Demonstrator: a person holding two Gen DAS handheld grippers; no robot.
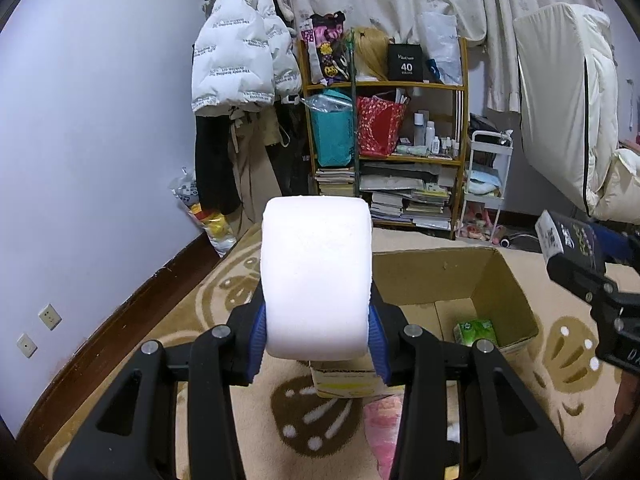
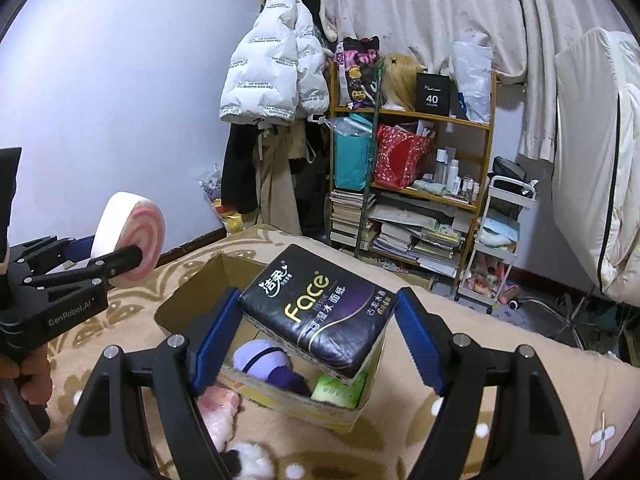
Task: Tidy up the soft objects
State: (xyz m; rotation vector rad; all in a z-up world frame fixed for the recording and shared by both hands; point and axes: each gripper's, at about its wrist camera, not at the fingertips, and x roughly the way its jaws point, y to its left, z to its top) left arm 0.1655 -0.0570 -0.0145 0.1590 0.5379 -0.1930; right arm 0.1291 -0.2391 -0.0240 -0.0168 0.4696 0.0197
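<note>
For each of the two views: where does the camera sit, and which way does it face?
Left wrist: on the left gripper, facing the shelf; jaws clamp a white cushion; right gripper at right edge.
Right wrist: on the right gripper, facing likewise; jaws hold a black tissue pack; a hand at left.
Shared: cardboard box, shelf.

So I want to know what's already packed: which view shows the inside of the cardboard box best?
The right wrist view: it looks down into the cardboard box, showing a purple plush and a green tissue pack. The left wrist view shows the box too, but only the green pack; the held foam roll blocks the rest.
</note>
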